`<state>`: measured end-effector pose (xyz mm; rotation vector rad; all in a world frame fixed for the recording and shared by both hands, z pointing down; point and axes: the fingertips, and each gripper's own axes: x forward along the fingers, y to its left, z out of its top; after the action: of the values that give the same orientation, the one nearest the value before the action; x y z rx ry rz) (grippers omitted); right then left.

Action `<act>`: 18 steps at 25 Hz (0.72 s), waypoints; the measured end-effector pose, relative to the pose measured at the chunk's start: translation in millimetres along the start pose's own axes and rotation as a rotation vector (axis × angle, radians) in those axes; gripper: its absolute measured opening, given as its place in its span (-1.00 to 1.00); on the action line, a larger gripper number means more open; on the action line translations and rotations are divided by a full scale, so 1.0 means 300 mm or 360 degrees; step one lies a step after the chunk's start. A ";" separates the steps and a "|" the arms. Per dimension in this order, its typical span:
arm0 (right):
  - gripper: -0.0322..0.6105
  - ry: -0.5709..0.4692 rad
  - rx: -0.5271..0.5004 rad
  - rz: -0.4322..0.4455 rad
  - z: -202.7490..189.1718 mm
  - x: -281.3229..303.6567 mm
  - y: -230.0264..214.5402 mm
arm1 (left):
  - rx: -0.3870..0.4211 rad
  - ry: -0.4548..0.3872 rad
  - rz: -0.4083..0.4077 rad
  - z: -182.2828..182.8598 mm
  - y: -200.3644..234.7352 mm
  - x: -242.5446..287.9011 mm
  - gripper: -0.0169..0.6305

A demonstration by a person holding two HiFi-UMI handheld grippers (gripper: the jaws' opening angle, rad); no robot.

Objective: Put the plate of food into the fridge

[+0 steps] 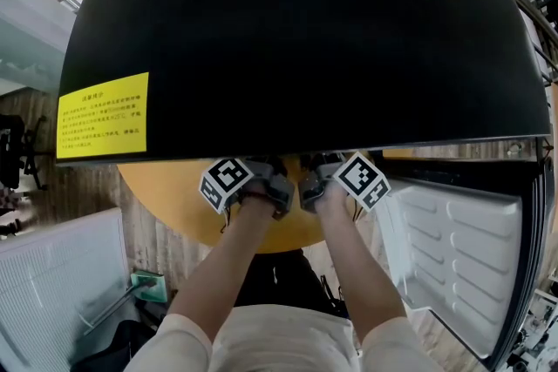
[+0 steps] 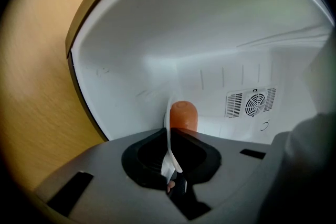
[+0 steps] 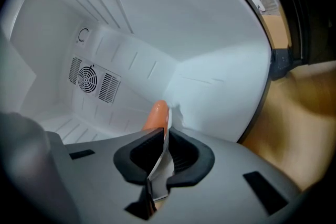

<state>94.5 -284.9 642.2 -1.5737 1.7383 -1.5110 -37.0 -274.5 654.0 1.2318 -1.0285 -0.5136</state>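
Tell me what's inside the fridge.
The plate with an orange food piece, pinched by the left gripper and right gripper; a fan vent behind. Gripper bodies hide the plate's rest.

- The fridge [image 1: 305, 30] fills 12 o'clock in the head view, with its door [image 1: 453, 248] open at 4 o'clock.
- The left gripper [image 2: 170, 165] and right gripper [image 3: 163, 157], side by side, each clamp the plate [image 2: 169, 128] rim.
- The plate is inside the fridge with food [image 2: 184, 115] on it; the vent [image 2: 251, 102] is behind, at 2 o'clock.

Round wooden tabletop [image 1: 166, 200], white ribbed panel [image 1: 52, 292] on plank floor [image 1: 144, 244], small green object [image 1: 150, 285] just beside the panel
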 end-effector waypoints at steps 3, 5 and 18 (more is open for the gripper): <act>-0.75 -0.0006 -0.0039 -0.0011 -0.001 0.002 0.002 | 0.0014 0.0006 0.0011 0.001 0.001 0.000 -0.83; -0.76 -0.0004 -0.0087 -0.0028 0.000 0.002 0.005 | 0.0026 0.0016 0.0026 0.000 -0.002 0.002 -0.83; -0.63 0.0018 -0.0326 -0.0130 -0.012 -0.002 0.012 | 0.0069 0.0066 0.0081 -0.008 -0.004 -0.006 -0.67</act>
<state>89.9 -283.5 640.5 -1.7577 1.9086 -1.4185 -35.5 -272.1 652.4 1.2469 -1.0378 -0.4268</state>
